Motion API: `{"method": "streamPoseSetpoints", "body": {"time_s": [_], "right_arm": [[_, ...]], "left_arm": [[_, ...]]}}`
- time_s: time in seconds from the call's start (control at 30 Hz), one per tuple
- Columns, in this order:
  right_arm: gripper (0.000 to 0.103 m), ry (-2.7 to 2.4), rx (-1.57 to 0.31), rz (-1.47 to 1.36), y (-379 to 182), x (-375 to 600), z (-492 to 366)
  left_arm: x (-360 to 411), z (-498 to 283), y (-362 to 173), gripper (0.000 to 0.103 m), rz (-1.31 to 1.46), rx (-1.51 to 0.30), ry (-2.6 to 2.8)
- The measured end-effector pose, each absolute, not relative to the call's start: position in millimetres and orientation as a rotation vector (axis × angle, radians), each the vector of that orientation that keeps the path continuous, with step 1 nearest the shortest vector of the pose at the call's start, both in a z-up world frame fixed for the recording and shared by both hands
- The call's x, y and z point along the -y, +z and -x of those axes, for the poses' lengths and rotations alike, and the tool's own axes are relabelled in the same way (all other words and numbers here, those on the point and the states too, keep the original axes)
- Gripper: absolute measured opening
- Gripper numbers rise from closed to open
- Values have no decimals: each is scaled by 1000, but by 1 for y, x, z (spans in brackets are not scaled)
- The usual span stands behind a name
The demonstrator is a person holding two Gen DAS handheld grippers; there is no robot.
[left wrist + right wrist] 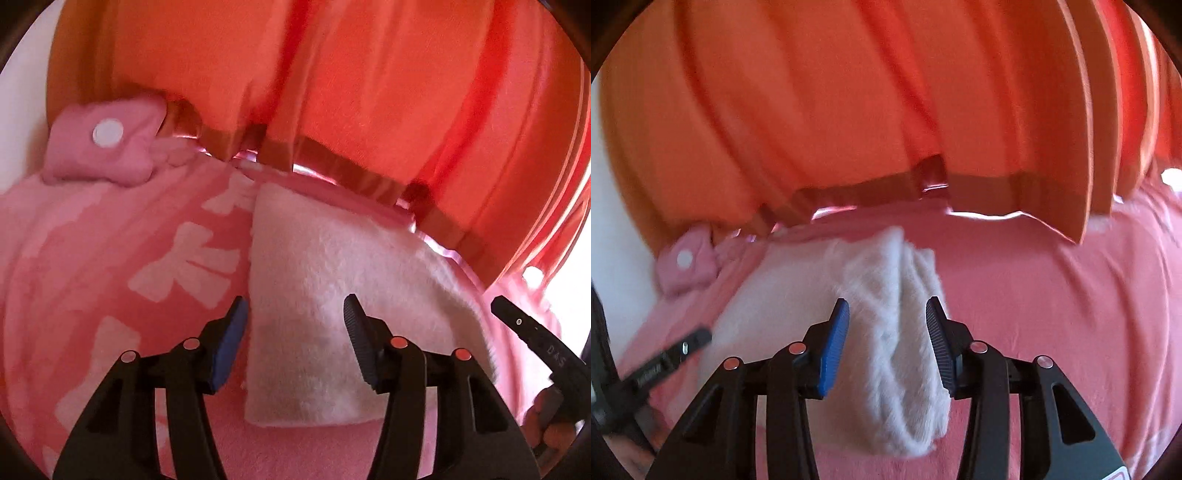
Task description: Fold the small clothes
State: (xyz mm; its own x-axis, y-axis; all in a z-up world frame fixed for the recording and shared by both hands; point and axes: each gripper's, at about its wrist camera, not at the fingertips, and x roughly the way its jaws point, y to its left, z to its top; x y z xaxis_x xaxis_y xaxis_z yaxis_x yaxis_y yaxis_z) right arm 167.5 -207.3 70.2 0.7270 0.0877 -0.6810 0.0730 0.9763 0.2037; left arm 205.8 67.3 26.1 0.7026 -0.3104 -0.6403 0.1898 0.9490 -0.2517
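Folding: white cloth (pixel 332 295) lay on the pink bed (pixel 92 258), its right side bunched into ridges, likely part-folded.
Left claw (pixel 295 343): jaws apart over the cloth's flat left edge, gripping nothing.
Right claw (pixel 886 347): jaws apart, straddling the bunched ridge, seemingly placed to pinch it.
Beyond: pink pillow (pixel 99 147); orange curtain (pixel 332 74) behind the bed.

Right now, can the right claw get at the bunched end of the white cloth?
Probably yes. The right claw is open, with the bunched white cloth lying between its jaws on the pink bedcover. Nothing sits between them.
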Motion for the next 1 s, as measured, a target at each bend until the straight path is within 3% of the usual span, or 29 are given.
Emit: {"method": "streamPoseSetpoints", "body": {"time_s": [0.07,0.17,0.4,0.5,0.57,0.67,0.7,0.77,1.0], "right_arm": [[34,-47,-906,-163,37,204,-183],[28,-27,-869,-235,50,208,-178],[28,-80,-906,-154,36,198,-176],[39,-59,-834,-189,49,196,-152],[66,-74,-803,-182,49,194,-134],[85,-114,-766,-151,45,188,-107],[87,-128,-750,-133,44,186,-96],[87,-172,-733,-72,43,177,-79],[87,-182,-785,27,31,166,-59]], "left_arm": [[-58,-208,13,54,91,-790,-243],[-58,-202,17,53,86,-783,-244],[-58,-192,18,54,66,-772,-244],[-58,-180,22,57,54,-761,-226],[-58,-171,24,64,46,-757,-215],[-57,-152,24,70,8,-740,-184],[-58,-144,22,71,-10,-739,-171],[-60,-132,19,86,-17,-744,-149],[-59,-91,9,88,-35,-729,-81]]}}
